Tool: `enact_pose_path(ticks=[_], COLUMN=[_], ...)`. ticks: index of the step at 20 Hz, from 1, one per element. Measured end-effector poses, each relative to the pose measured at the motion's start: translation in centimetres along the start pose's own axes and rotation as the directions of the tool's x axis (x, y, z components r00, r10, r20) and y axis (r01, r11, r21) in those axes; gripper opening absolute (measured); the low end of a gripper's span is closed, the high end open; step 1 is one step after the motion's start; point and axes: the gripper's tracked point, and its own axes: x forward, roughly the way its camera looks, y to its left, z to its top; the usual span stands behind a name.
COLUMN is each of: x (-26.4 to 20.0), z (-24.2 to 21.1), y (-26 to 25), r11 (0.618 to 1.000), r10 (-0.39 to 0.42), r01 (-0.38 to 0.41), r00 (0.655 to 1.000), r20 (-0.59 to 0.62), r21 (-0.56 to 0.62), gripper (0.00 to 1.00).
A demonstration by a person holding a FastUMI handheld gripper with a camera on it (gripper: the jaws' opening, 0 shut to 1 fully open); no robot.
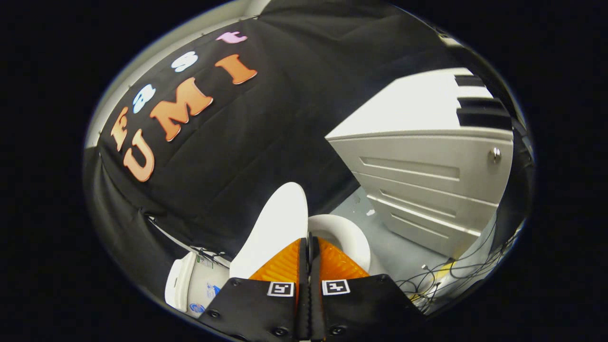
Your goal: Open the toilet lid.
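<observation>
Pinching the lid (278, 223) edge, the claw (308, 249) is closed on it; the lid stands raised, tilted left of the seat (349, 235).

Cabinet (427, 180) right of toilet lid (278, 228)

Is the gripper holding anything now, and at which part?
It cannot be told: the gripper looks shut, its tips at the raised toilet lid's edge beside the seat.

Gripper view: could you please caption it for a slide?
Fingers closed together beside the raised toilet lid, seat just beyond.
</observation>
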Motion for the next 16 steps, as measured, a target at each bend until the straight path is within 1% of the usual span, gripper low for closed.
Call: enact_pose_path(ticks=[2,4,7,9,13,15,16], x=[-0.9,-1.8,-3.2,-3.7,-5.0,-5.4,-5.8], z=[1.0,2.0,2.9,3.4,3.6,3.4,3.3], y=[2.6,5.5,10.0,13.1,17.7,18.9,19.8], r11=[0.997,0.991,0.970,0.954,0.930,0.915,0.909], r10=[0.017,0.051,0.106,0.126,0.142,0.118,0.118], r01=[-0.016,-0.046,-0.092,-0.101,-0.104,-0.073,-0.070], r00=[1.000,0.998,0.993,0.990,0.986,0.989,0.989], r20=[0.018,0.038,0.052,0.069,0.084,0.088,0.091], r21=[-0.072,-0.122,-0.225,-0.283,-0.352,-0.396,-0.411], gripper=[0.08,0.08,0.08,0.08,0.08,0.08,0.08])
